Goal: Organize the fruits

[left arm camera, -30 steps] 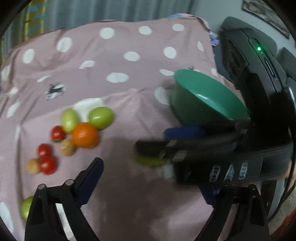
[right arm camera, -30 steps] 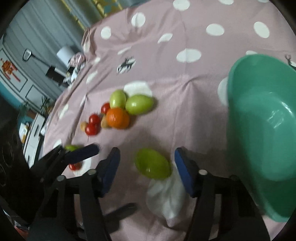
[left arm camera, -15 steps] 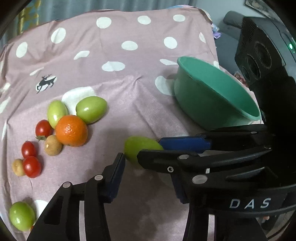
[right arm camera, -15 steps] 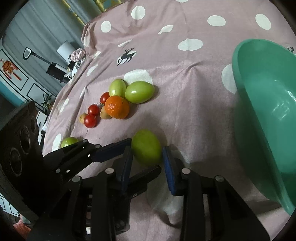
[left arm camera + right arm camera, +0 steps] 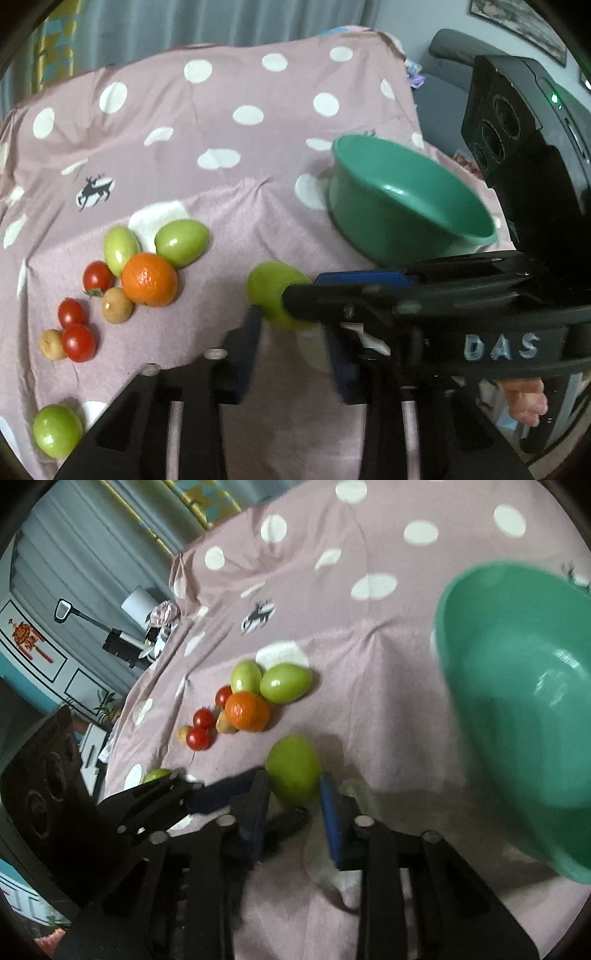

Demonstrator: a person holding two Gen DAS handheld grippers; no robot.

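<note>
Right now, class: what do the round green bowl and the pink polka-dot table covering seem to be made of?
Round green bowl: probably plastic, smooth and semi-glossy; soft highlights gleam on its inner wall and the colour is uniform. Pink polka-dot table covering: woven fabric, matte; it creases, drapes over the edges and carries printed white dots and a deer.

**Cloth, plastic and shiny fruit skins**

The dotted tablecloth (image 5: 229, 206) is matt, creased woven fabric. The green bowl (image 5: 517, 686) looks like smooth, glossy plastic. The green fruit (image 5: 293, 771) has a smooth, faintly shiny skin; the orange (image 5: 149, 279) is dimpled.
</note>
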